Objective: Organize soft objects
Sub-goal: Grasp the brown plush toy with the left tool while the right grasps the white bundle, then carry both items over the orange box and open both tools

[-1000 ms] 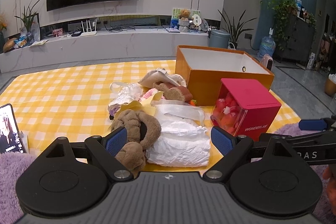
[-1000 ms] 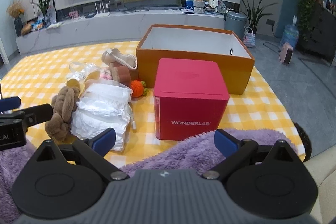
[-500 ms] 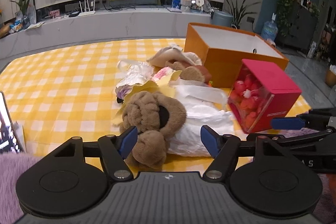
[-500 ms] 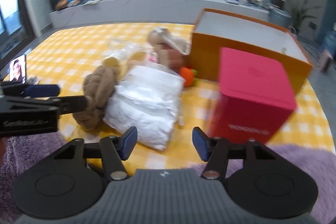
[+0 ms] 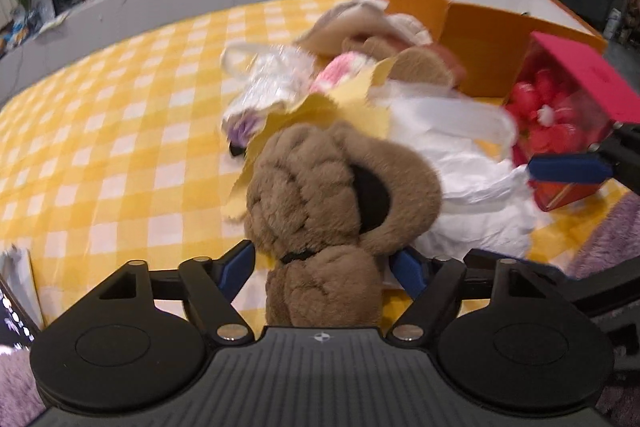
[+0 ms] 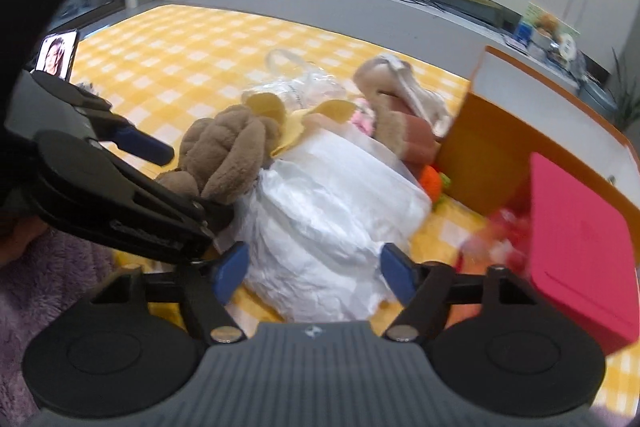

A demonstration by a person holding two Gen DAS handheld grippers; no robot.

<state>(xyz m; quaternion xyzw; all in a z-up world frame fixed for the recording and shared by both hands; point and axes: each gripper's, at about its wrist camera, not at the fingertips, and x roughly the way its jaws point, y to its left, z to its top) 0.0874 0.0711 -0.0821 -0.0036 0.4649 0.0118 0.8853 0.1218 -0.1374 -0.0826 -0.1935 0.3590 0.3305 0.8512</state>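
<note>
The yellow-and-white checked cloth point(image 5: 120, 131) covering the worktop lies bare from nine to twelve o'clock of the pile, the widest open room in the left wrist view; its near edge meets a fuzzy purple rug point(image 6: 48, 287) at the bottom of both views. At one to two o'clock stands the open orange cardboard box with a white inside point(image 5: 472, 27), and just in front of it the red cube box with a clear side showing red pieces point(image 5: 560, 115), which closes off the right side. The left tongs point(image 5: 322, 269) stand part-way open around the lower end of the brown knotted plush toy point(image 5: 320, 203); the blue pads sit just beside the fur on either side, and whether they press it cannot be told. The toy's long axis runs from six toward twelve o'clock, bulky knotted end away from the camera, with a dark opening facing two o'clock. Touching it at three o'clock is the crumpled white plastic-wrapped bundle point(image 6: 328, 211). The right tongs point(image 6: 314, 277) are open wide about the near end of that bundle, holding nothing. Beyond lie a yellow cloth scrap point(image 5: 340, 107), a clear crinkled bag point(image 5: 272, 83) and a beige slipper-like plush point(image 5: 360, 23).
</note>
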